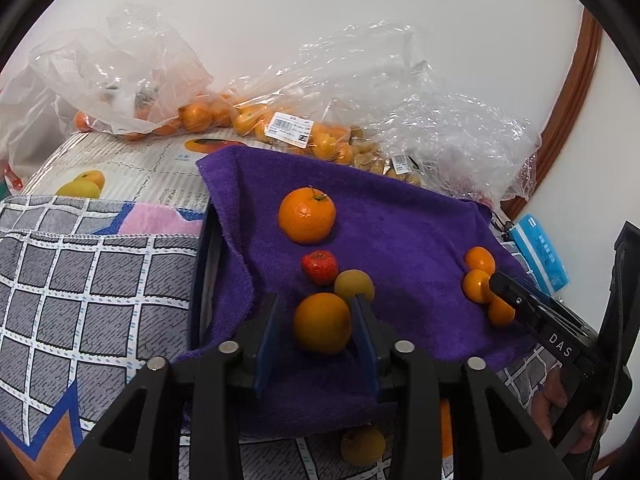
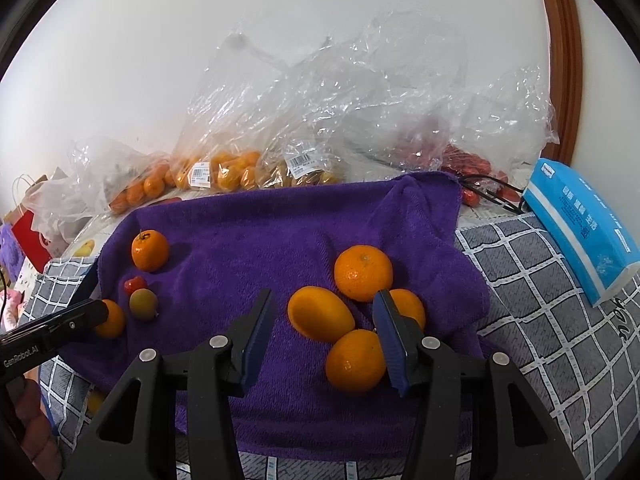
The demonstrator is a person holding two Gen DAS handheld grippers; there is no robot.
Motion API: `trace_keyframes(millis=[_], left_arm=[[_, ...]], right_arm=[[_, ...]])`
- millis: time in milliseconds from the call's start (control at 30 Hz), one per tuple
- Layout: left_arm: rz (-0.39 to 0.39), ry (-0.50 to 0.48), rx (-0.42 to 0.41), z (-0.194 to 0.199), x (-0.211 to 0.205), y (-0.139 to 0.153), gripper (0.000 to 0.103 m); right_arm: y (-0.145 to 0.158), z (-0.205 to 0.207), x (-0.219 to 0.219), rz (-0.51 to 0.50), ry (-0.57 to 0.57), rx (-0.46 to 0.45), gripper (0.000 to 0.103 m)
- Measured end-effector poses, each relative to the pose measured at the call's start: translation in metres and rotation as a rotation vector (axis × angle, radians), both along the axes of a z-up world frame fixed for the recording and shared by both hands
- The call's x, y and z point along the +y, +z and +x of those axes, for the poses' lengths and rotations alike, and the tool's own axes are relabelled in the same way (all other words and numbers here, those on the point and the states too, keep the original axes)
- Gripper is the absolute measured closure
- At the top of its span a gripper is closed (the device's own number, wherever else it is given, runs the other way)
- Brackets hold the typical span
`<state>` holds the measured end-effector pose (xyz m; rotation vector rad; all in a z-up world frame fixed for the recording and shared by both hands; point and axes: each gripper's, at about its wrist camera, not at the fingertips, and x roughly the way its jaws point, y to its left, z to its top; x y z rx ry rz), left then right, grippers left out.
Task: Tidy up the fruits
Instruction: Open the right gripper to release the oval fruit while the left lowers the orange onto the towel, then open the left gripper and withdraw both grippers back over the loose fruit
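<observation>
Left wrist view: the left gripper (image 1: 316, 330) had its jaws set around a smooth orange fruit (image 1: 322, 323) resting on the purple towel (image 1: 400, 232). The blue pads stood just beside the fruit on both sides; whether they pressed on it could not be told. A yellowish-green fruit (image 1: 354, 285) lay touching the far side of that orange fruit, with a small red fruit (image 1: 319, 267) beside it and a stemmed mandarin (image 1: 307, 215) further off. At the right edge, the right gripper (image 1: 505, 289) reached among three small oranges (image 1: 478, 259).

Right wrist view: the right gripper (image 2: 324, 334) had its jaws released, holding nothing. Between them lay an oval orange fruit (image 2: 321, 313) and a second orange fruit (image 2: 355, 361), which touched the right pad. A third orange fruit (image 2: 412, 305) sat partly hidden behind that right finger, and a round mandarin (image 2: 363, 272) lay just beyond the jaws. At the left edge, the left gripper (image 2: 96, 314) covered part of the smooth orange fruit (image 2: 113, 320). A blue tissue pack (image 2: 580, 232) lay on the checked cloth (image 2: 540, 300) at the right.
</observation>
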<state>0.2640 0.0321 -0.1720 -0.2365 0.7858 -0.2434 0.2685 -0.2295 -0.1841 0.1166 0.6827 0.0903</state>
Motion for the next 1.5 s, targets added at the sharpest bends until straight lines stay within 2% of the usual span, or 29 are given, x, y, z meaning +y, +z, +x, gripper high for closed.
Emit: trace_keyframes(millis=[133,367,533,767,833,900,1000,1167,1333,1500], left_arm=[[0.000,-0.007,-0.011,-0.001,-0.002,0.002,0.062],[-0.038,0.017,-0.057,-0.006,0.009,0.012,0.055],[-0.050,0.024,-0.073,-0.011,0.014,0.019,0.050],[-0.063,0.044,-0.120,-0.021,0.026,0.035,0.045],[-0.064,0.065,-0.100,-0.023,0.034,0.041,0.045],[-0.030,0.092,-0.061,-0.025,0.042,0.046,0.045],[0.003,0.107,-0.063,-0.040,0.055,0.050,0.045],[0.063,0.117,-0.060,-0.066,0.075,0.046,0.042],[0.054,0.109,-0.015,-0.080,0.088,0.033,0.042],[0.032,0.079,0.015,-0.086,0.091,0.026,0.042]], right_arm=[[0.003,-0.005,0.001,-0.001,-0.004,-0.015,0.053],[0.018,-0.017,0.006,-0.063,-0.044,-0.098,0.053],[0.030,-0.026,0.009,-0.016,-0.012,-0.047,0.053],[0.037,-0.059,0.037,-0.017,0.030,-0.006,0.052],[0.036,-0.067,0.045,-0.016,0.042,0.017,0.052],[0.036,-0.076,0.053,-0.015,0.058,0.036,0.052],[0.031,-0.086,0.067,-0.012,0.088,0.053,0.047],[0.015,-0.092,0.088,-0.027,0.127,0.079,0.047],[-0.002,-0.087,0.104,-0.035,0.153,0.131,0.047],[-0.013,-0.082,0.121,-0.104,0.168,0.160,0.047]])
